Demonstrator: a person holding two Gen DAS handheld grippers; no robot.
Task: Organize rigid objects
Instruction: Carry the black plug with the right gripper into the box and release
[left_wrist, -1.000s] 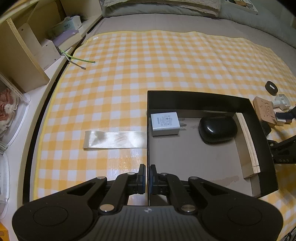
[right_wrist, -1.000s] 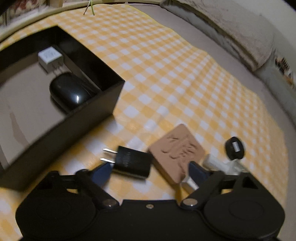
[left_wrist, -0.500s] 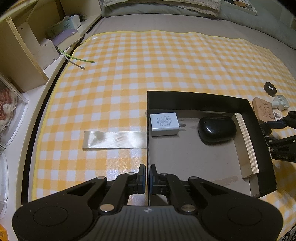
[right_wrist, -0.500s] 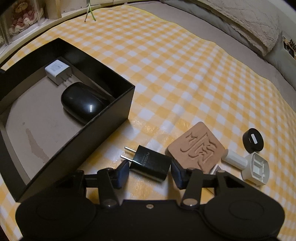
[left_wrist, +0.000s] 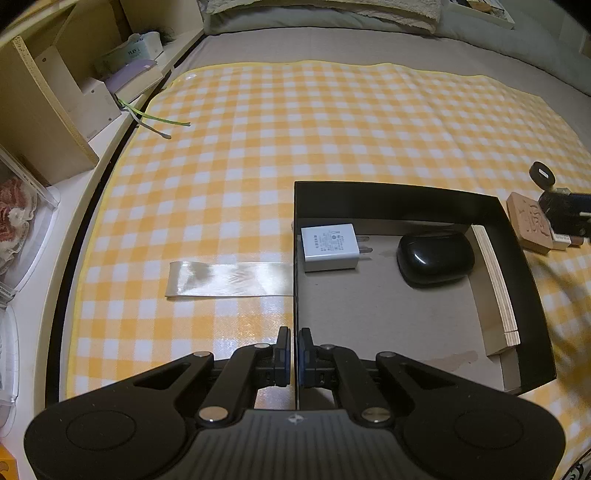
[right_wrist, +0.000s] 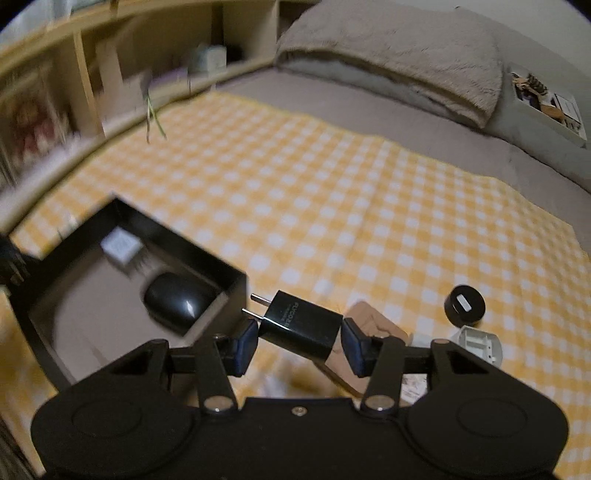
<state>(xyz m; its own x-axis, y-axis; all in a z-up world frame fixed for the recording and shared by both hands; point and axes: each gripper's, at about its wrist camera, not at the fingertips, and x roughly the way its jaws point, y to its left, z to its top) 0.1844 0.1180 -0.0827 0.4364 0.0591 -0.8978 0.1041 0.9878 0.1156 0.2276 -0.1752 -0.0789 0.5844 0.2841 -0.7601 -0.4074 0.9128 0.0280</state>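
A black open box (left_wrist: 391, 194) sits on the yellow checked cloth and holds a white charger (left_wrist: 328, 248) and a black mouse (left_wrist: 435, 258). My left gripper (left_wrist: 294, 356) is shut on the box's left wall (left_wrist: 295, 295). My right gripper (right_wrist: 299, 341) is shut on a black plug adapter (right_wrist: 299, 328), held off the cloth just right of the box (right_wrist: 192, 251); it also shows at the right edge of the left wrist view (left_wrist: 563, 214). A carved wooden block (left_wrist: 528, 229), a black round cap (right_wrist: 464, 305) and a white plastic part (right_wrist: 478, 341) lie on the cloth.
A strip of clear tape (left_wrist: 229, 278) lies left of the box. Wooden shelves (left_wrist: 48, 110) with boxes run along the left. Pillows and a grey blanket (right_wrist: 391, 70) lie beyond the cloth. A thin wooden slat (left_wrist: 495, 280) leans inside the box's right side.
My right gripper closed on the black plug adapter and lifted it off the cloth, tilting the view up. The left gripper stays clamped on the box wall.
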